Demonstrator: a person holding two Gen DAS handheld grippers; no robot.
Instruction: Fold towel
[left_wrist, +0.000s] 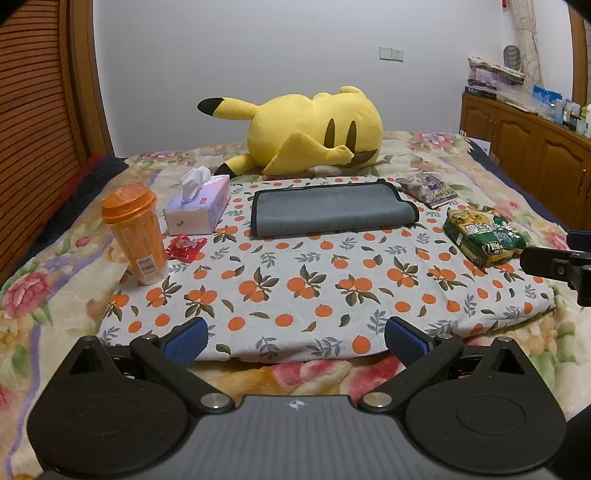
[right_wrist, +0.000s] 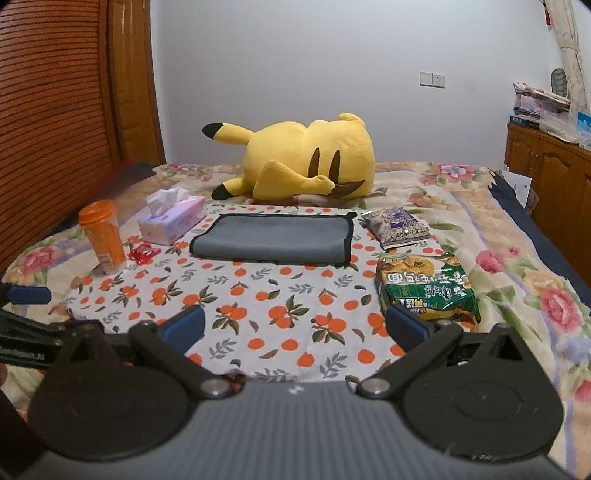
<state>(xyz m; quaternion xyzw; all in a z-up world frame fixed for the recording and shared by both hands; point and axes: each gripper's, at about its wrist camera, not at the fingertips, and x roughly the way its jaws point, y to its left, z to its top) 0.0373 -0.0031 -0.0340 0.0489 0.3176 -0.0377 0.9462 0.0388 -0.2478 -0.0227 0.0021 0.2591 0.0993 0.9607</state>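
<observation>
Both claws, left claw (left_wrist: 295, 341) and right claw (right_wrist: 295, 328), are hovering apart near the bed's front edge; the towel (left_wrist: 332, 210) is lying toward the far edge, where reaching risks knocking the orange cup (left_wrist: 135, 232).

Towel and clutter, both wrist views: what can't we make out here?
- Gray towel: already doubled over; layer count and underside hidden by its own top layer, both views.
- Green snack bag: near end hidden behind the right gripper finger, right wrist view.
- Orange cup: label print too small, both views.
- Right gripper in left wrist view: cut off by the right edge.
- Left gripper: open, nothing held.
</observation>
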